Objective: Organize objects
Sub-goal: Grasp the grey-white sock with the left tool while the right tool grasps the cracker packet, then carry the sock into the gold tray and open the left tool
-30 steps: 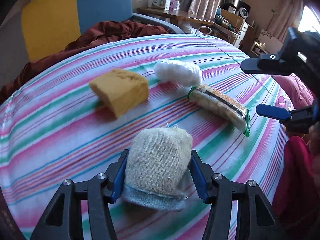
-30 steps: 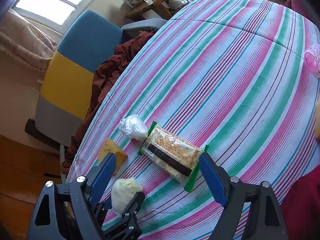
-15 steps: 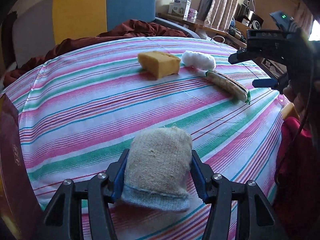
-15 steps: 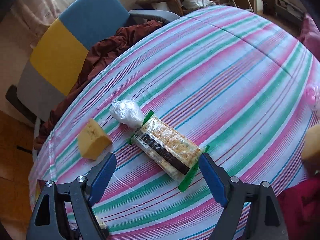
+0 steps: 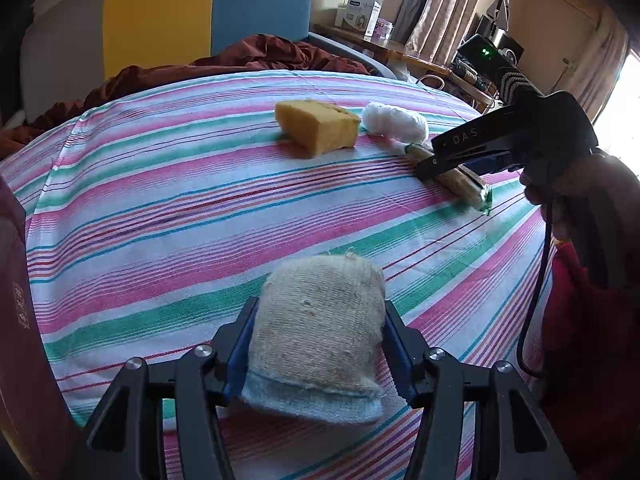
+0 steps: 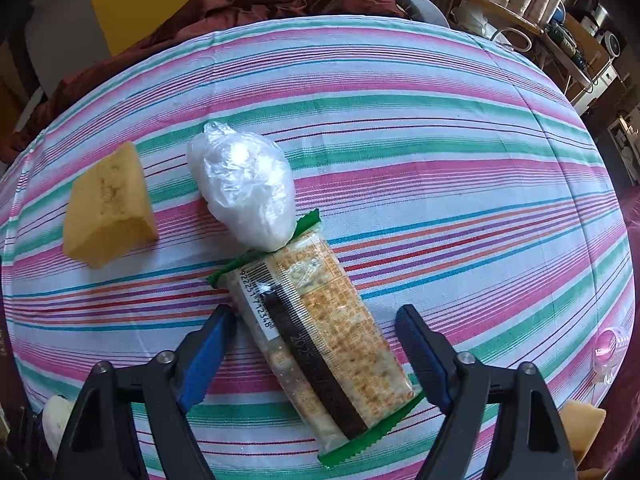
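My left gripper is shut on a beige knitted cloth pad with a pale blue hem, held low over the striped tablecloth. Farther off lie a yellow sponge, a white plastic-wrapped bundle and a green-edged cracker packet. My right gripper points down over the cracker packet and its jaws are closing. The packet lies between the blue pads, with a gap still showing on the right side. The bundle touches the packet's far end, and the sponge sits to the left.
A yellow and blue chair with a maroon cloth stands behind the table. A dark red box is at the left edge. A pink clear item and another yellow sponge piece sit at the right.
My right gripper has rolled and dropped down over the cracker packet, and its jaws have narrowed around it. My left gripper drew back from the items with the cloth pad, then held still.
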A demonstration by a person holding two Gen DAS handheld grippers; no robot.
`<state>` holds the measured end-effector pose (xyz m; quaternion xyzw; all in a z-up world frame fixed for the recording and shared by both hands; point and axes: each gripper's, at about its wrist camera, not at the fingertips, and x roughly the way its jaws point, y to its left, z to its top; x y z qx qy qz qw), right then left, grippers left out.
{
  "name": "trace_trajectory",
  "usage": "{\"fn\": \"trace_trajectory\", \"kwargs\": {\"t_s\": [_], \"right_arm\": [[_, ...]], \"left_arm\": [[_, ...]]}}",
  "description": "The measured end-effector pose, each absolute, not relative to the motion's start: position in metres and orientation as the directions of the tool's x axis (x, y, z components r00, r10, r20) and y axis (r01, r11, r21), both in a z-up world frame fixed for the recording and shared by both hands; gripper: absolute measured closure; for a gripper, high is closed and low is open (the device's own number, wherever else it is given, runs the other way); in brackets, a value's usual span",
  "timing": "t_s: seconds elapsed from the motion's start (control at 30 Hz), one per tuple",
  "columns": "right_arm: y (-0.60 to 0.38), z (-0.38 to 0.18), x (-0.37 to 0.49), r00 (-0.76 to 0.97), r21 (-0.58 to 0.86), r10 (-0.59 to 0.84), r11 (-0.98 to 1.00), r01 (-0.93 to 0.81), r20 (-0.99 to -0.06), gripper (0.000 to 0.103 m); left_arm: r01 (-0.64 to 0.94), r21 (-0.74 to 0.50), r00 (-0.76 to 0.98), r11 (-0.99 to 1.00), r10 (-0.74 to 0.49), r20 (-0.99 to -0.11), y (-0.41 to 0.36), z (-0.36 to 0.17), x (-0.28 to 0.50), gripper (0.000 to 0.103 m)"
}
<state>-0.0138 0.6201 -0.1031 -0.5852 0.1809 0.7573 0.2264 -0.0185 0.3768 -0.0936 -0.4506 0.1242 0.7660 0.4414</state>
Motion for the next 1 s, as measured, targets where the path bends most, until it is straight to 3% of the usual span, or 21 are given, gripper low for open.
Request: {"fn": "trace_trajectory", "kwargs": {"t_s": [0.03,0.07,0.2,0.33,0.47,0.67,1.0], "right_arm": [[0.617,-0.1,-0.012,-0.216,0.01,0.131,-0.834,-0.552,-0.968,0.058],[0.613,-0.097,-0.011,-0.221,0.026,0.115,-0.836,-0.548,-0.968,0.061],[0.579,-0.099,-0.002,-0.221,0.054,0.073,-0.852,-0.52,-0.973,0.061],[0.543,-0.099,0.006,-0.3,0.201,-0.053,-0.849,-0.488,-0.953,0.06],[0.523,-0.102,-0.002,-0.273,0.097,0.026,-0.898,-0.428,-0.962,0.06],[0.54,-0.106,0.002,-0.302,0.18,-0.038,-0.871,-0.457,-0.953,0.055],[0.543,-0.108,-0.001,-0.297,0.121,0.006,-0.905,-0.408,-0.955,0.055]], "left_arm": [[-0.788,-0.208,-0.207,-0.579,0.568,-0.797,0.376,-0.093,-0.017,0.044],[-0.788,-0.209,-0.209,-0.579,0.571,-0.794,0.375,-0.093,-0.016,0.044],[-0.788,-0.214,-0.214,-0.577,0.582,-0.784,0.373,-0.094,-0.015,0.044],[-0.788,-0.209,-0.222,-0.578,0.585,-0.78,0.374,-0.096,-0.014,0.044],[-0.795,-0.173,-0.251,-0.581,0.576,-0.778,0.376,-0.099,-0.01,0.046],[-0.8,-0.149,-0.263,-0.581,0.563,-0.783,0.377,-0.1,-0.01,0.046],[-0.789,-0.123,-0.293,-0.602,0.544,-0.786,0.369,-0.097,-0.006,0.053]]}}
